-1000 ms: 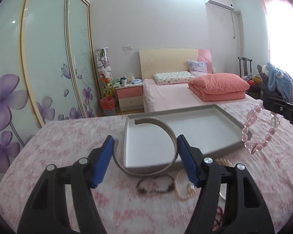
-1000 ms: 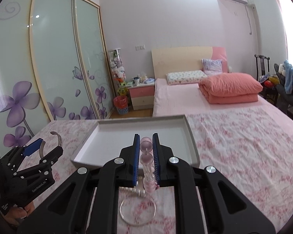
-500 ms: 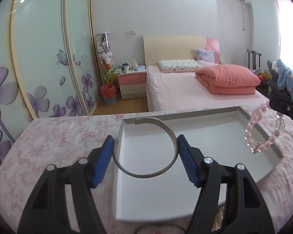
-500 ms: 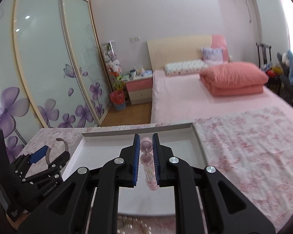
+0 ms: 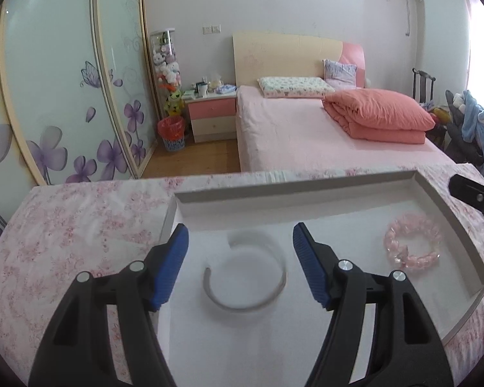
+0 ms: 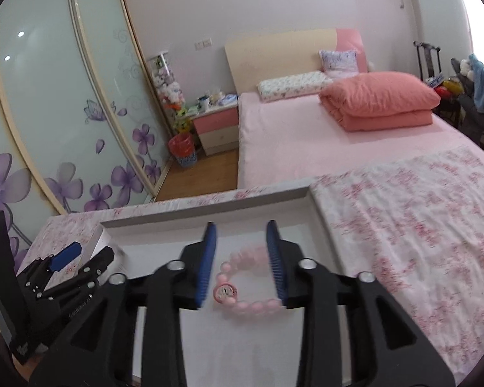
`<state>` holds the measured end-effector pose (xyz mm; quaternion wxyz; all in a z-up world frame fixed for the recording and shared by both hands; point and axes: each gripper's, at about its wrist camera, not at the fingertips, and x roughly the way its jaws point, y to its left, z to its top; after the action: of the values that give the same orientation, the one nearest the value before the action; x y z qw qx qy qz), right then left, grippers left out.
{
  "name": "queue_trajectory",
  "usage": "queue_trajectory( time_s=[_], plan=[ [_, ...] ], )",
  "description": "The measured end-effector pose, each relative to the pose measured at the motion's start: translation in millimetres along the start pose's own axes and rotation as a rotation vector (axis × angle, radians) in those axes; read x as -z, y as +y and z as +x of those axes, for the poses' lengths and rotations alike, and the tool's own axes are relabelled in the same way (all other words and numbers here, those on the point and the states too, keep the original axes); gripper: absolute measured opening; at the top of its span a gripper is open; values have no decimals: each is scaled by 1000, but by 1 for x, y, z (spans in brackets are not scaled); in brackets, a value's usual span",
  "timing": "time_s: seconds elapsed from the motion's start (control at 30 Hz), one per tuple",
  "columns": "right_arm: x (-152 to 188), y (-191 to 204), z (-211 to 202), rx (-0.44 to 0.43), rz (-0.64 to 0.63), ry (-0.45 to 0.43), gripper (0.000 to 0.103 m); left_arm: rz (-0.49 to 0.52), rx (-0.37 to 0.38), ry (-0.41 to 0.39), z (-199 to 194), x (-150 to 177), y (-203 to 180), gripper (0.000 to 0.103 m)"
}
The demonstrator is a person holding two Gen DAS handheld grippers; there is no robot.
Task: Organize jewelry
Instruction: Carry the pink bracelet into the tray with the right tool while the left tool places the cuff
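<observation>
A white tray (image 5: 338,184) lies on the floral tablecloth. A silver open bangle (image 5: 245,277), blurred, lies on the tray floor below my left gripper (image 5: 240,266), which is open and empty above it. A pink bead bracelet (image 5: 413,243) lies in the tray's right part. In the right wrist view the bracelet (image 6: 245,285) sits between the spread fingers of my right gripper (image 6: 242,267), which is open. The tray's back wall (image 6: 209,214) shows beyond it. My left gripper (image 6: 64,258) shows at the lower left there.
The table with its pink floral cloth (image 5: 80,225) extends left of the tray, and right of it in the right wrist view (image 6: 419,225). Behind stand a pink bed (image 5: 322,135), a nightstand (image 5: 213,116) and a sliding wardrobe (image 5: 48,96).
Both grippers have opened over the tray. The bangle has dropped from the left gripper and the pink bracelet from the right gripper onto the tray floor.
</observation>
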<state>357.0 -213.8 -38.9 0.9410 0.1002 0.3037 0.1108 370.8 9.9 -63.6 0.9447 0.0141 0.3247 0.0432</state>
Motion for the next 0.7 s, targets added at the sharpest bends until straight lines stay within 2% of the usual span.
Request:
queue_trajectory(
  time_s=[0.17, 0.37, 0.5, 0.7],
  plan=[
    [-2, 1, -14, -4, -8, -20, 35, -17, -16, -28, -12, -9, 5, 66],
    [4, 6, -32, -13, -16, -23, 35, -26, -39, -59, -44, -6, 19, 66],
    [16, 8, -53, -25, -29, -25, 35, -30, -43, -85, -77, 8, 29, 71],
    [50, 8, -83, -38, -52, 22, 35, -56, -2, -81, -125, 45, 42, 74]
  ],
)
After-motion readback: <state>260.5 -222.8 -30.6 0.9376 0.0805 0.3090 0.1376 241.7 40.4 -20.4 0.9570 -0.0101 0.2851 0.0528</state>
